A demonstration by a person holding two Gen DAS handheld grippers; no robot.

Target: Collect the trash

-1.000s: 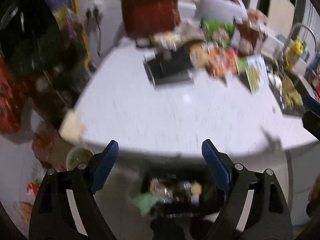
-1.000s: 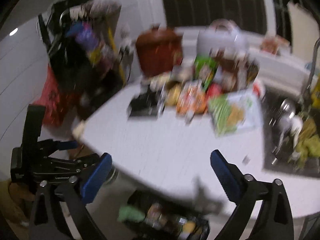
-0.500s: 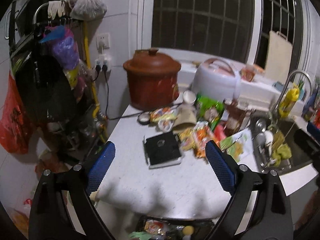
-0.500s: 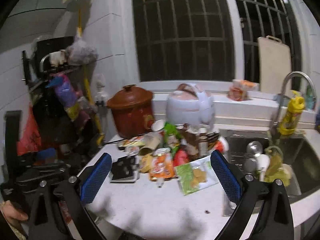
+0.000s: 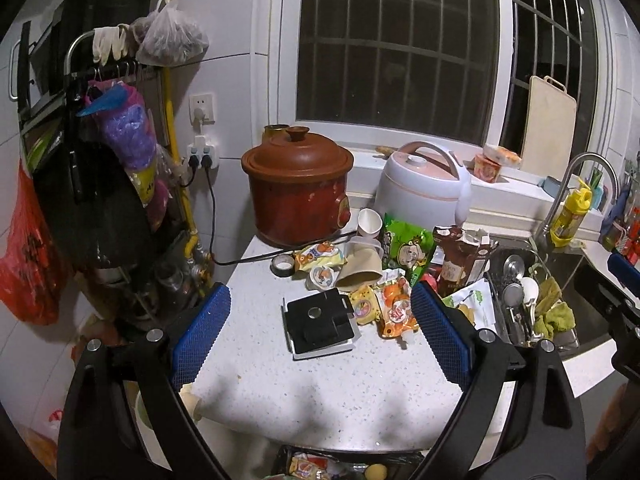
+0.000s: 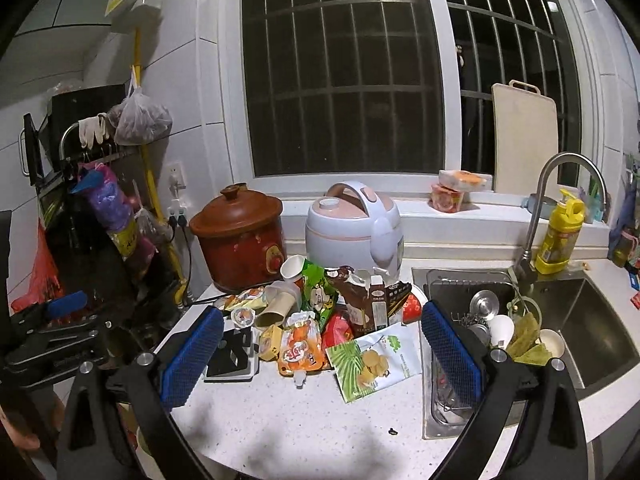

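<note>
A heap of crumpled snack wrappers and paper cups (image 5: 372, 276) (image 6: 312, 316) lies on the speckled white counter (image 5: 320, 384), ahead of both tools. Left gripper (image 5: 320, 340) and right gripper (image 6: 320, 356) gape wide, empty, above the counter's near edge.

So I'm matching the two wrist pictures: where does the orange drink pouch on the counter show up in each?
Left wrist: the orange drink pouch lies right of centre, beside the black device.
Right wrist: the pouch lies just left of centre, left of the chip packet.
Shared landmark: the brown clay pot behind the pile.
</note>
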